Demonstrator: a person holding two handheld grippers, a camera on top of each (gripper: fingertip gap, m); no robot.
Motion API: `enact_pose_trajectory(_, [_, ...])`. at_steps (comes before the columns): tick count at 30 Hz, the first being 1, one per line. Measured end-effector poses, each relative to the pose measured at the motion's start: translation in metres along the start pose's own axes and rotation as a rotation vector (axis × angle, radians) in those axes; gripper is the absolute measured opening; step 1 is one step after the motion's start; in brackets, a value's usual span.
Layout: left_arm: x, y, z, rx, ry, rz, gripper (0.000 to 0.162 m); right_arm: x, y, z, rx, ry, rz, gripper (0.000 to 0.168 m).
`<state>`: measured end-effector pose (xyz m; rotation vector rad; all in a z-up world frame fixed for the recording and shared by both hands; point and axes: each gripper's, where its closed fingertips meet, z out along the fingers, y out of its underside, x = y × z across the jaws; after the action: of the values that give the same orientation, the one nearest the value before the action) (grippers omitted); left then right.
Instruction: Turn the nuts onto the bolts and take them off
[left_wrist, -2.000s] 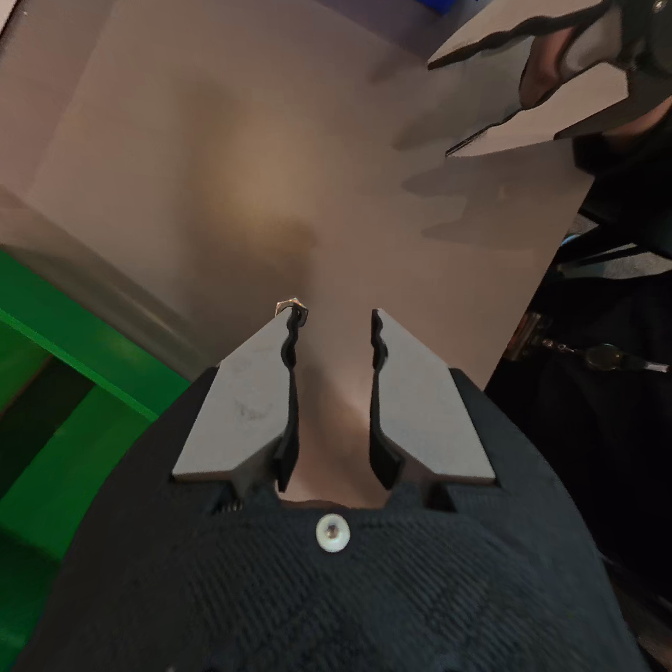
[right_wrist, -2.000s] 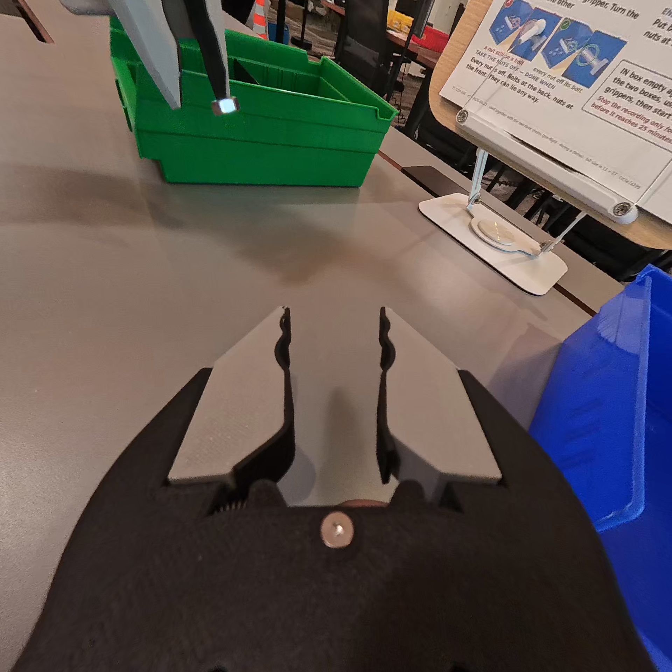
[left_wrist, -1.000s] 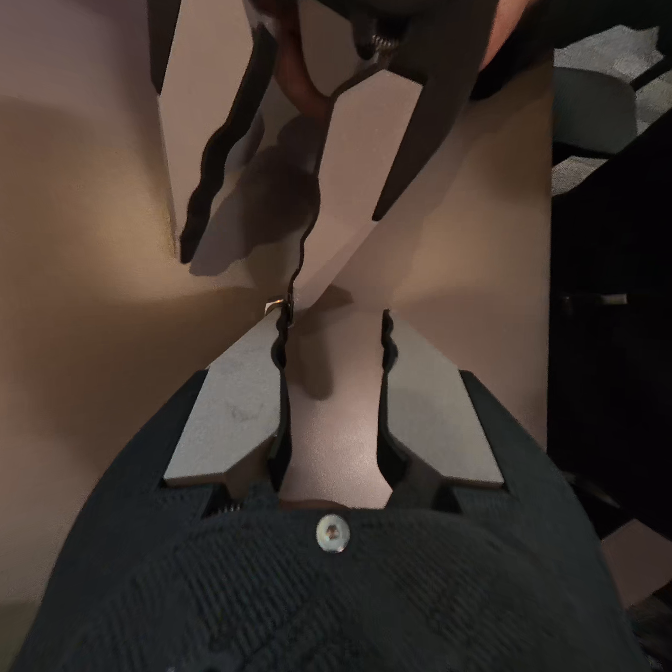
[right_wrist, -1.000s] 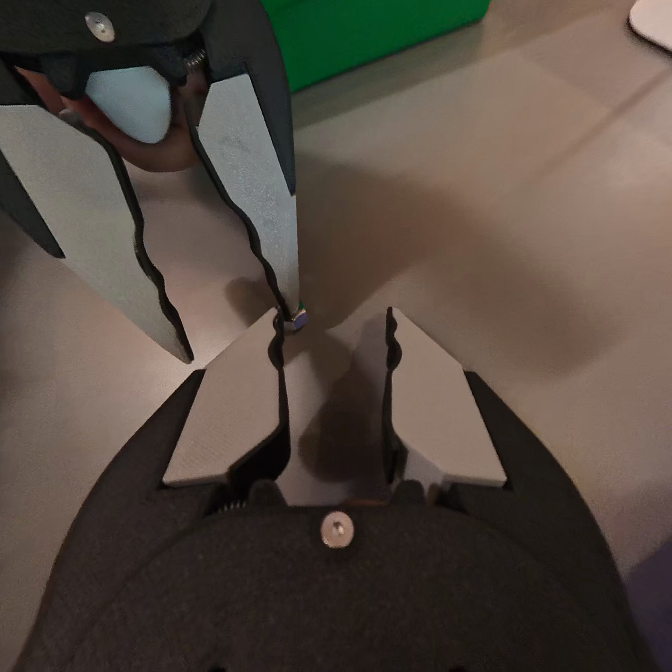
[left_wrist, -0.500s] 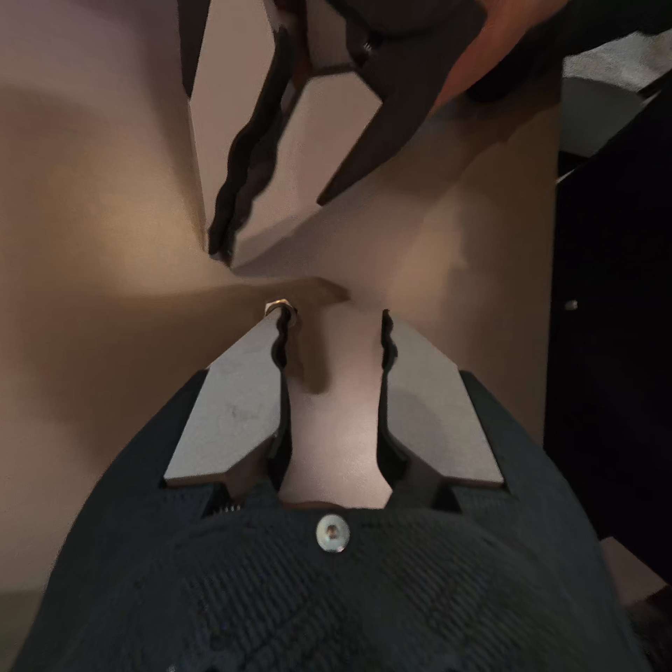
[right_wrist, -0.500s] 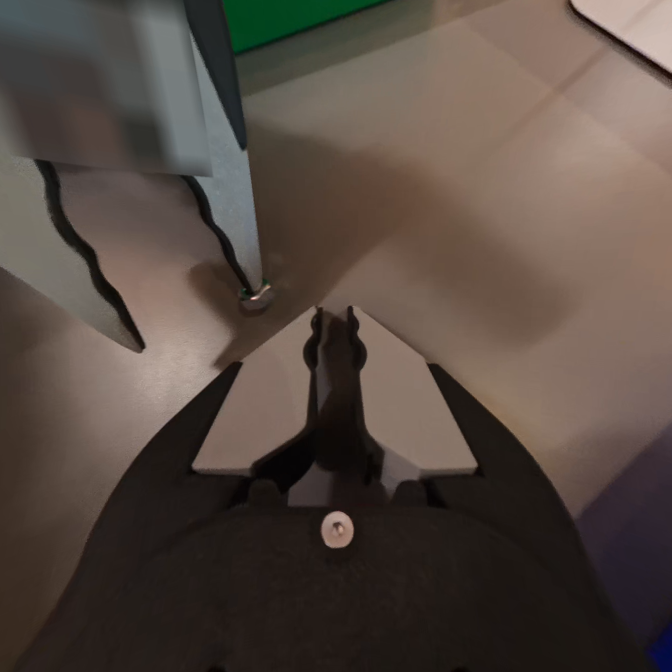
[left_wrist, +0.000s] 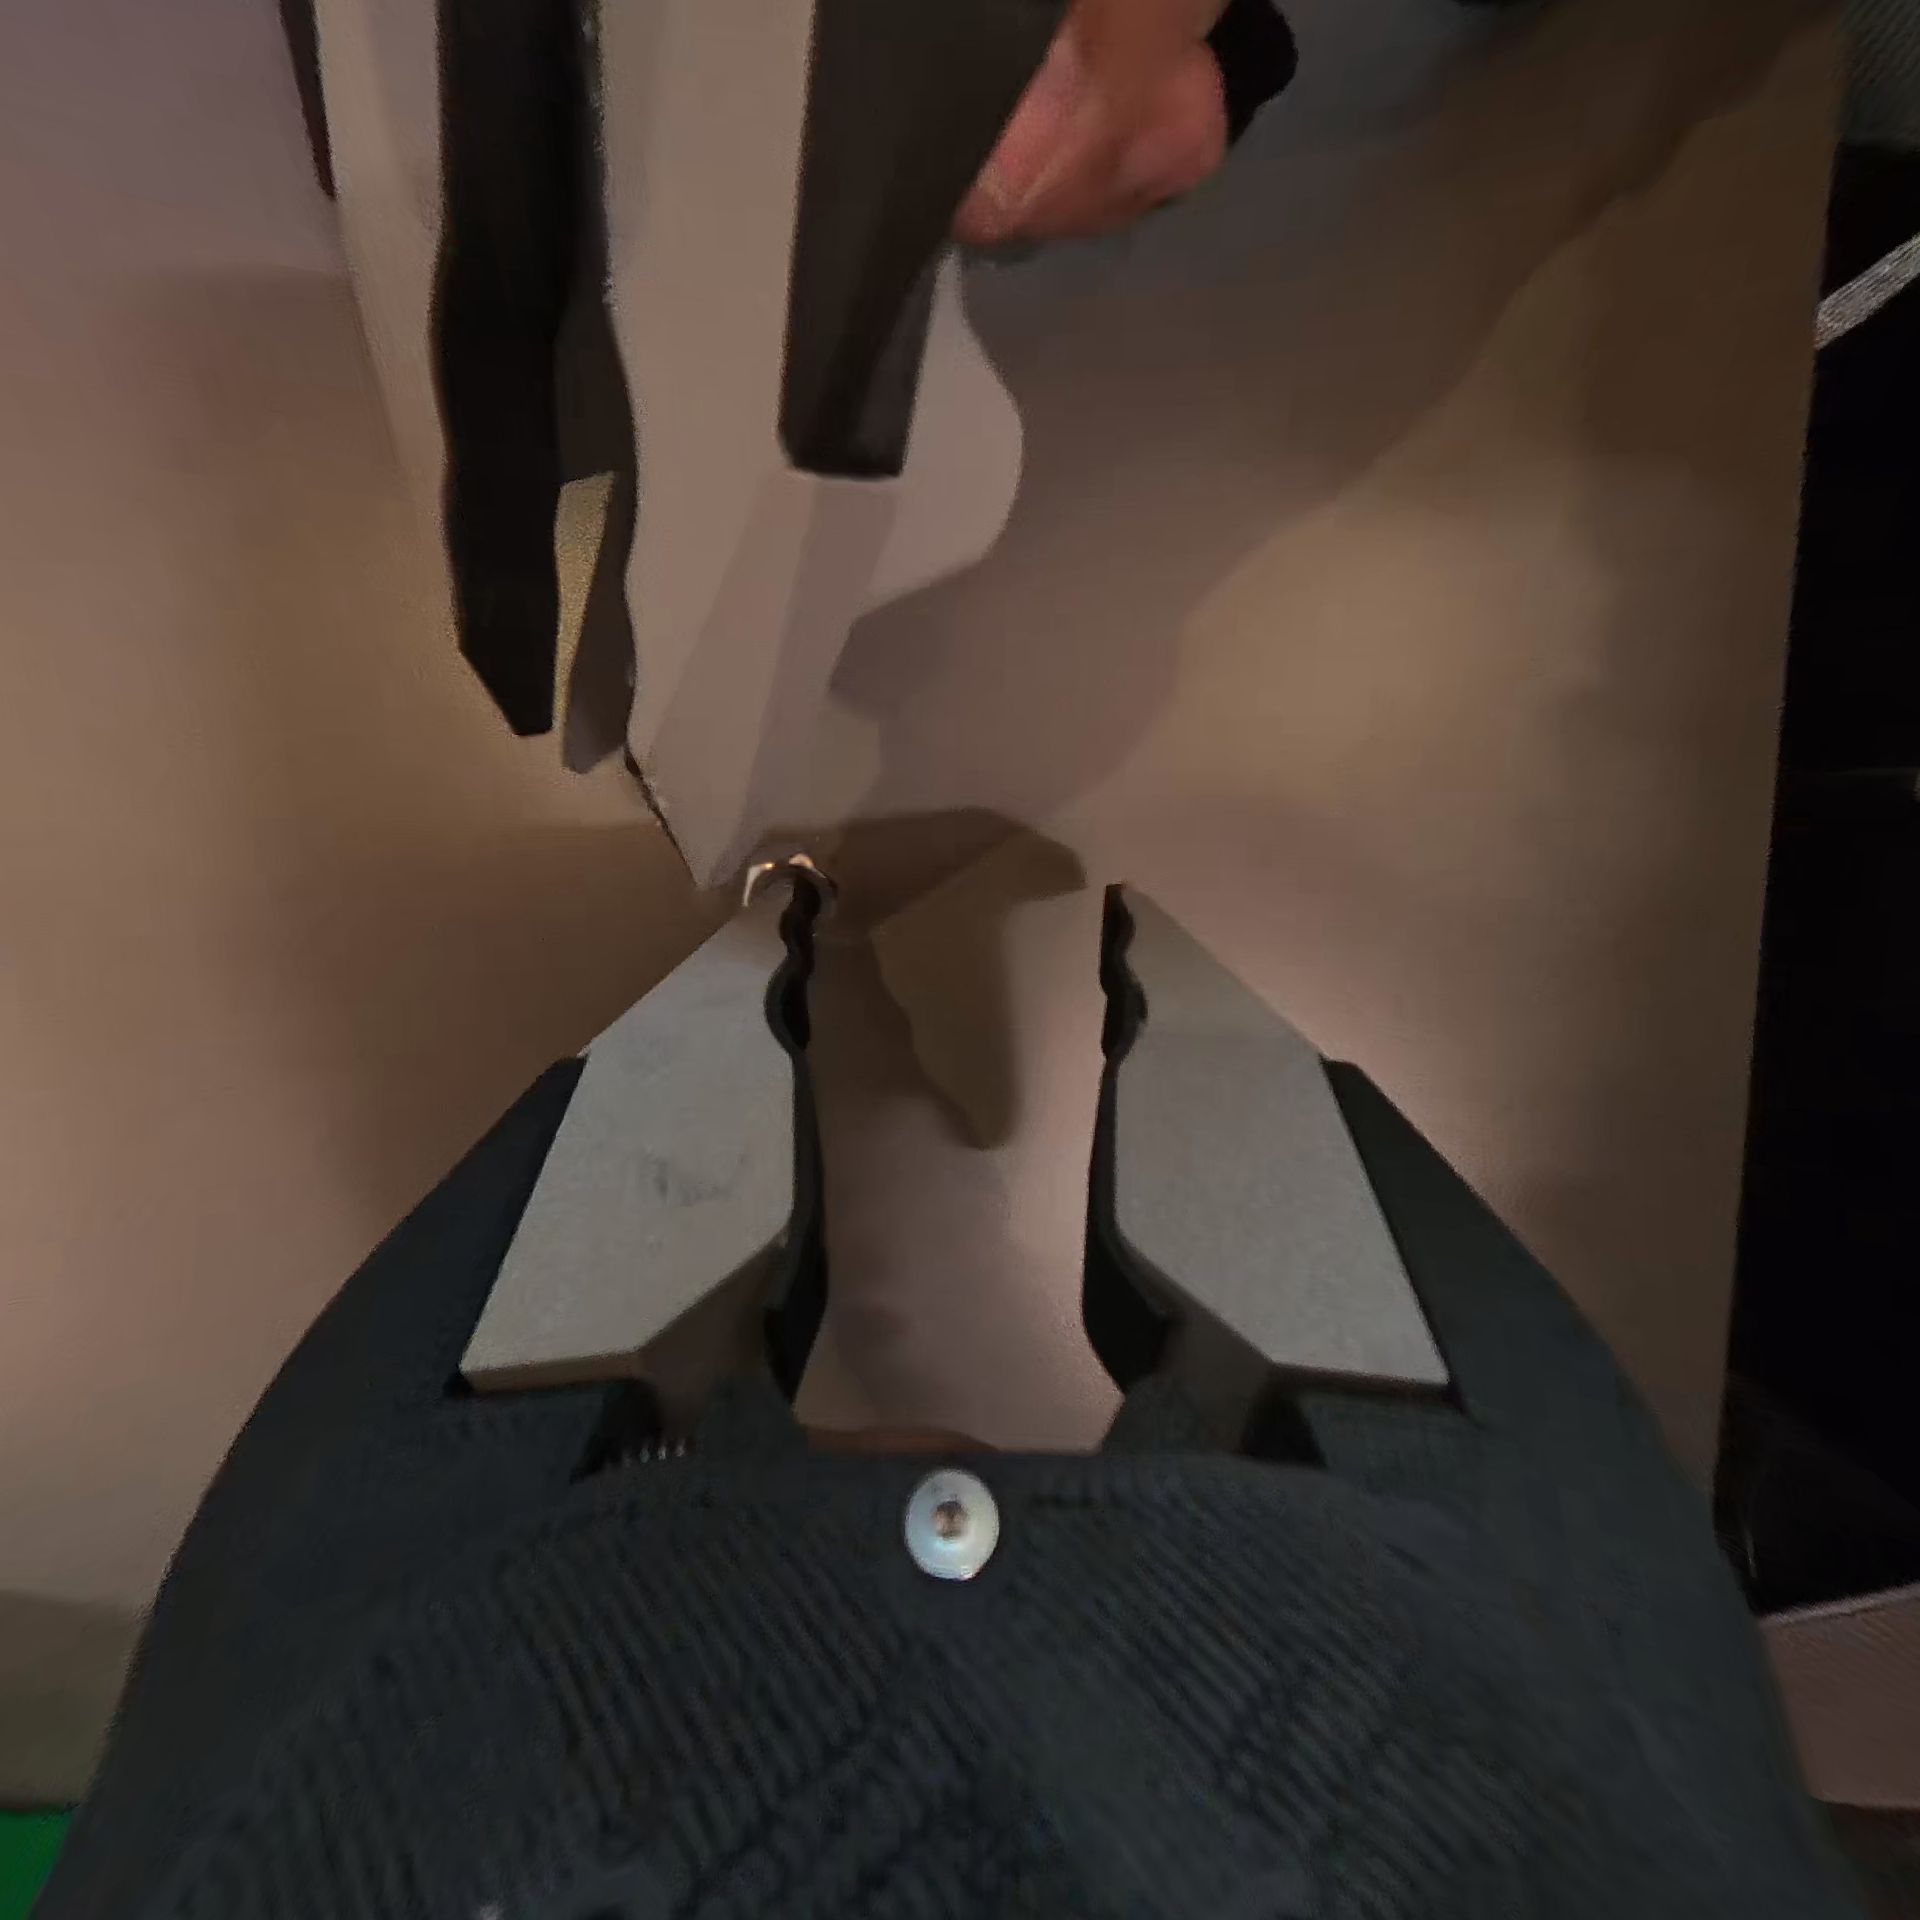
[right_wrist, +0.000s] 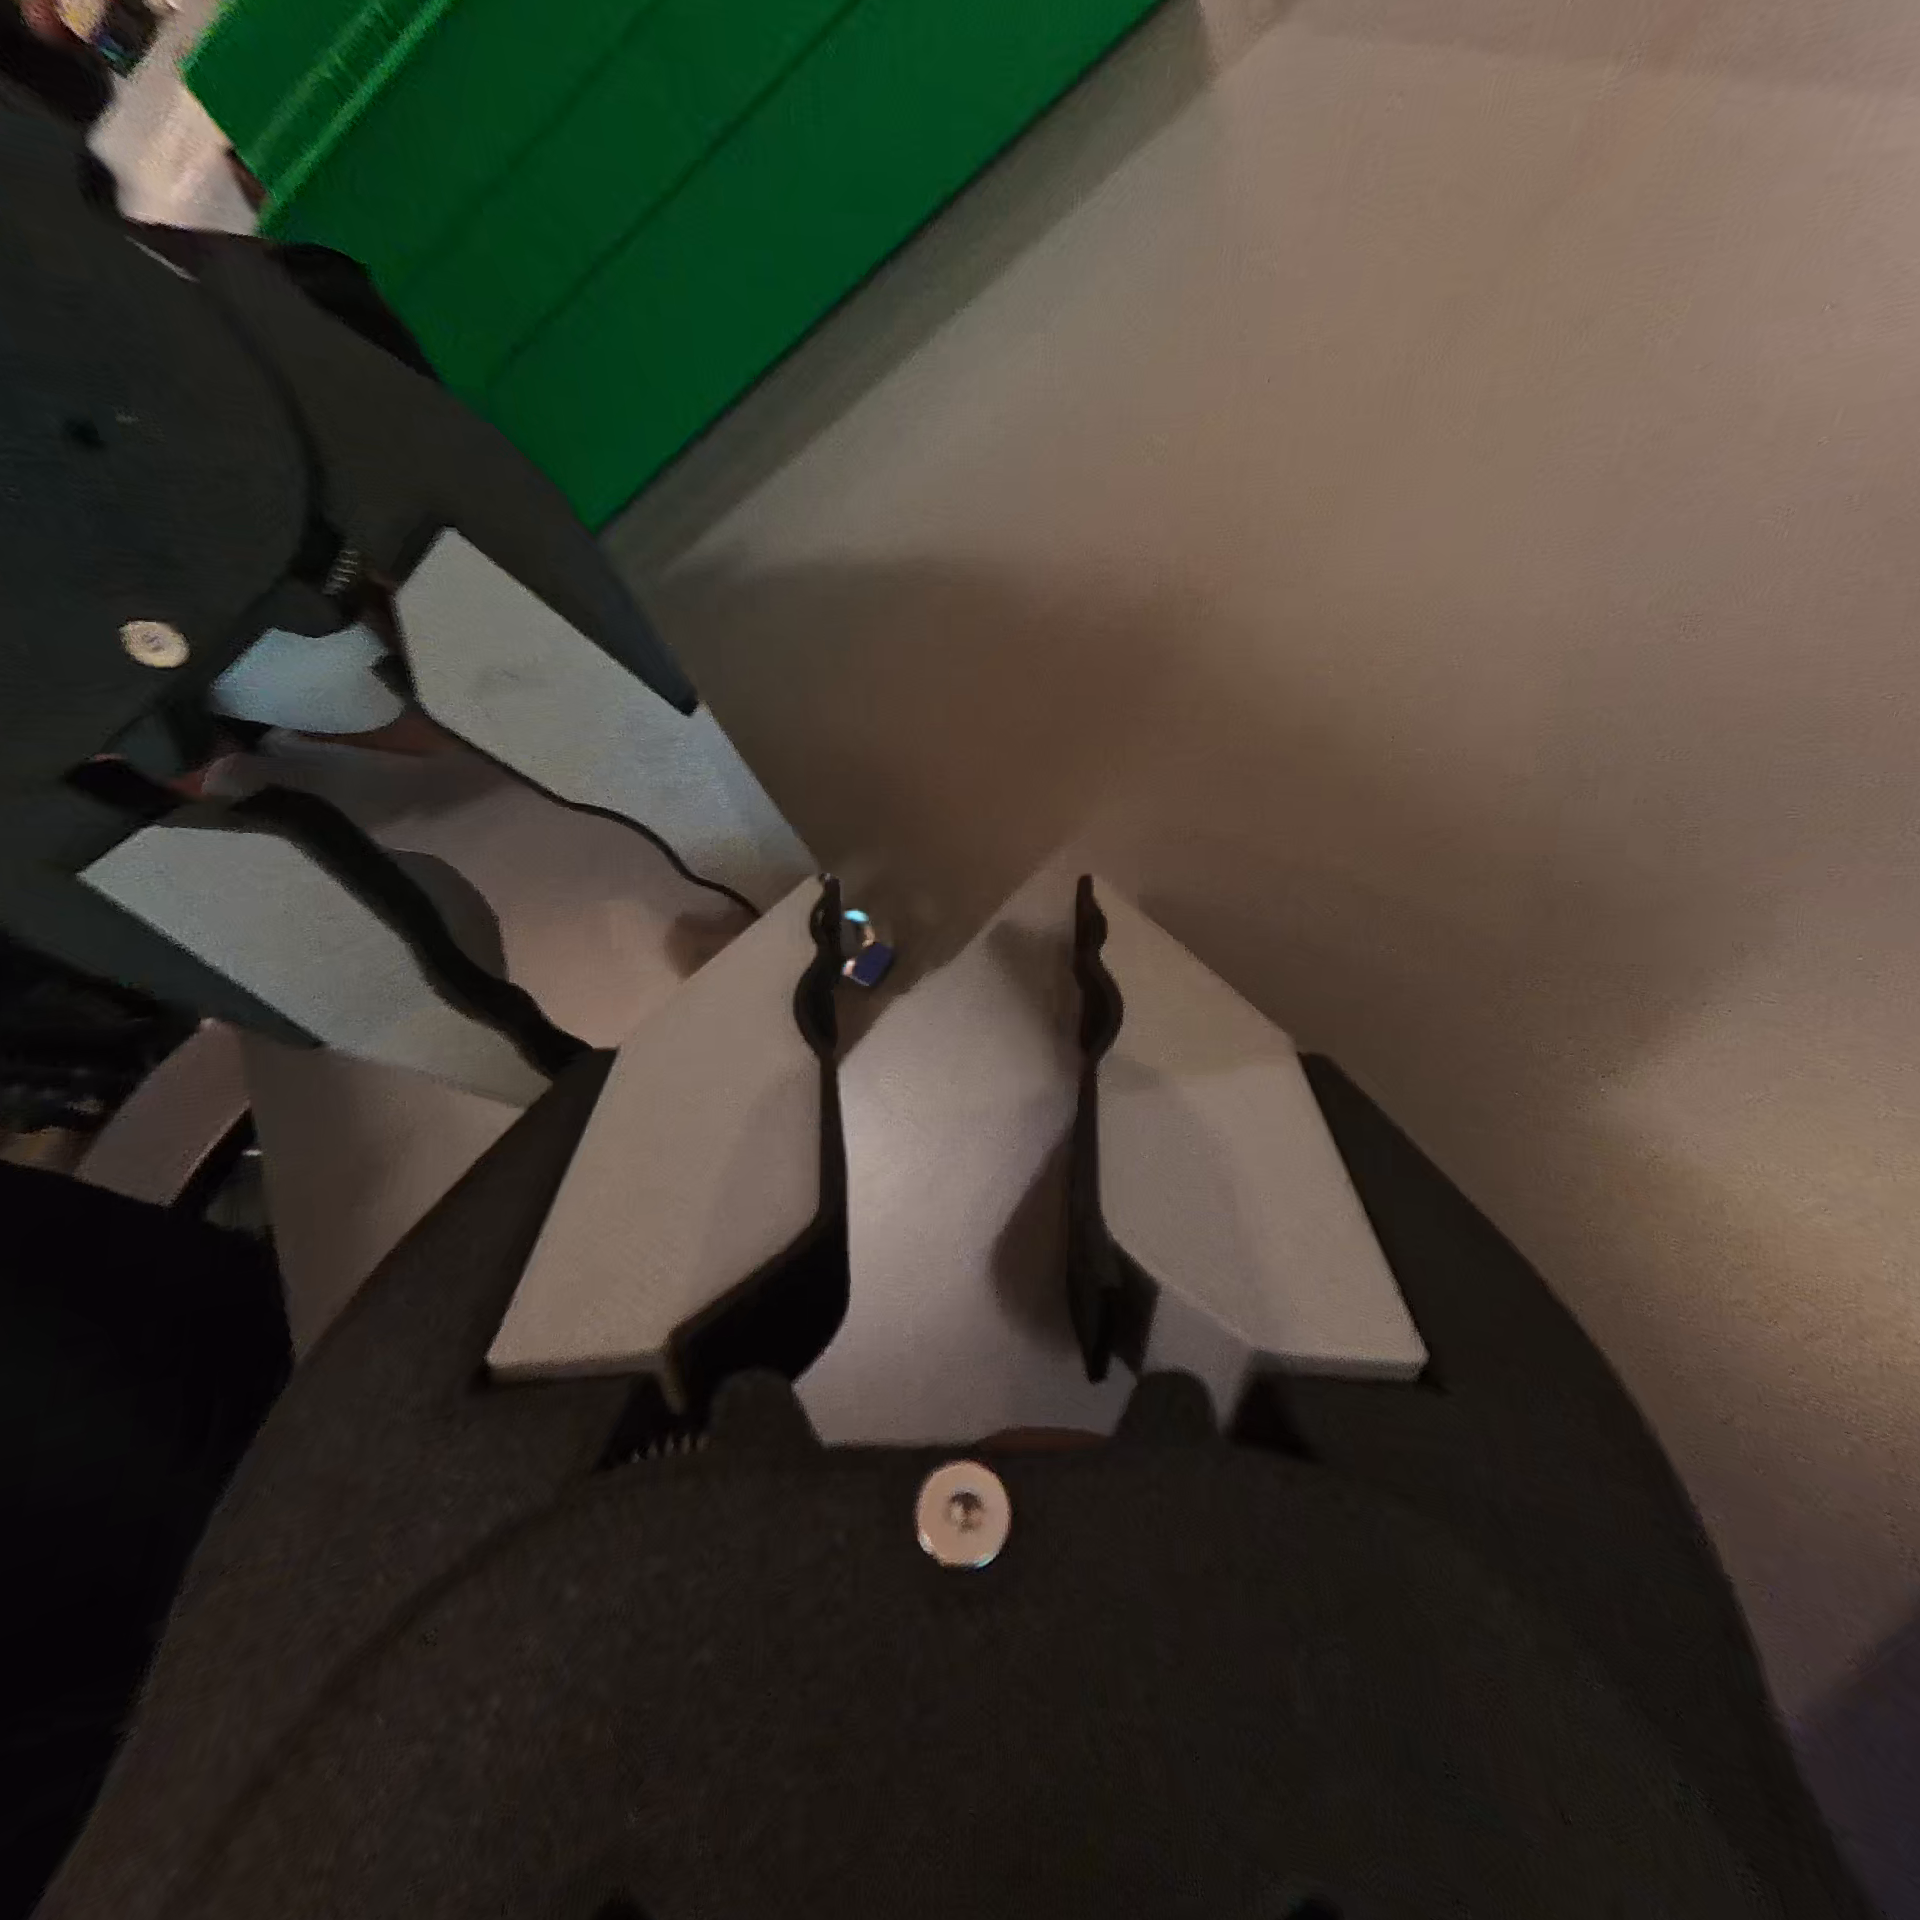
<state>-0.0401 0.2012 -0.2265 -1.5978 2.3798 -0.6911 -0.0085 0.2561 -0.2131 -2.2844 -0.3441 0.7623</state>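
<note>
A small silver nut sticks to the tip of the left finger of my left gripper, which is open and held low over the table. The right gripper's grey finger reaches down from above and its tip touches the nut. In the right wrist view the nut sits just inside the left fingertip of my open right gripper. The left gripper comes in from the left there, one fingertip at the nut. No bolt is in view.
A green bin stands at the back left of the grey table. The table's edge runs down the right of the left wrist view, dark beyond it. A person's hand holds the right gripper.
The right gripper had nearly shut beside the nut half a second ago; it has opened again and moved in, so its left fingertip is at the nut. The left gripper stayed open.
</note>
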Motion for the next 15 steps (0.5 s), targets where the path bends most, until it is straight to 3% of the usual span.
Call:
enact_pose_trajectory(2, [0.001,0.000,0.000,-0.002,-0.007,0.015,0.054,0.001,0.005,0.004,-0.032,0.013,0.004,0.051])
enact_pose_trajectory(6, [0.002,0.002,0.001,-0.013,-0.022,0.029,0.053,-0.008,0.013,0.012,-0.089,-0.006,-0.033,0.021])
enact_pose_trajectory(9, [0.000,0.005,0.002,-0.037,-0.047,0.040,0.050,-0.014,0.019,0.014,-0.125,-0.007,-0.084,0.010])
enact_pose_trajectory(15, [-0.002,0.006,-0.004,-0.041,-0.070,0.041,0.049,-0.013,0.019,0.013,-0.125,0.026,-0.144,0.013])
